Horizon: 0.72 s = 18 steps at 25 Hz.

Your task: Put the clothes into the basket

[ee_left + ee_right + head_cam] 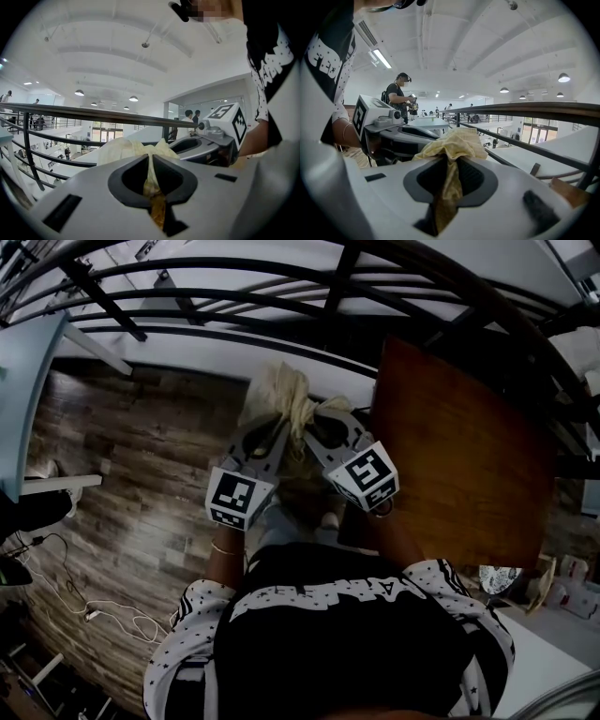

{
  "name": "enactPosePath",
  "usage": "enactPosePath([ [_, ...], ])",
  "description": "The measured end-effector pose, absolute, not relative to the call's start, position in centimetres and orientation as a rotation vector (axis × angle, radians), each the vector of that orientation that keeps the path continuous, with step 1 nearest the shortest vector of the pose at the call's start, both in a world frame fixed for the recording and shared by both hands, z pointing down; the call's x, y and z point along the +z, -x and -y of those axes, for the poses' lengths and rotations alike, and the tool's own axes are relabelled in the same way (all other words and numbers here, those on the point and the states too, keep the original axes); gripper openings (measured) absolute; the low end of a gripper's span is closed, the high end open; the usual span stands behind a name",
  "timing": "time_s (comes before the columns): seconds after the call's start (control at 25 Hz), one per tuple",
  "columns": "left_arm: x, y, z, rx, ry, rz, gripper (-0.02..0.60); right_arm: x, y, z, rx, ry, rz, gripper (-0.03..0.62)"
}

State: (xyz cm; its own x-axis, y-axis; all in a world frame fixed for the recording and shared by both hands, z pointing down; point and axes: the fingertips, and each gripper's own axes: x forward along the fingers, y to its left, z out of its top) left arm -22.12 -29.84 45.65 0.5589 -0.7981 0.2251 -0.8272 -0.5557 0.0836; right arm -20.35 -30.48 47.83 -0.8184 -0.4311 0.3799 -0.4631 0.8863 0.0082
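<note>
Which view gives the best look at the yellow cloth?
The right gripper view: the yellow cloth sits close and centred, folds clear, pinched between the jaws. The left gripper view shows it paler, also pinched; the head view shows only a small bundle.

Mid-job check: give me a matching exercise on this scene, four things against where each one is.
Things:
1 yellow garment
2 brown tabletop
3 black railing
4 white cable

Places:
a on the wood floor, lower left of the head view
b clamped in the left hand-held gripper and the right hand-held gripper
c right of both grippers
d across the top, beyond the grippers

Pairs: 1-b, 2-c, 3-d, 4-a
</note>
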Motion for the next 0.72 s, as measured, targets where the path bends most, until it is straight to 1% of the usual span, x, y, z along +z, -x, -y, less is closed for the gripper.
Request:
enactPosePath([
  [0.56,47.8,21.7,29.8,0.373,-2.609,1.327,0.034,49.8,19.2,31.3,0.128,-0.705,2.592,0.087],
  [0.72,47.9,21.1,29.7,0.396,-2.606,1.309,0.034,48.4,18.9,31.6,0.153,-0.728,2.652,0.091],
])
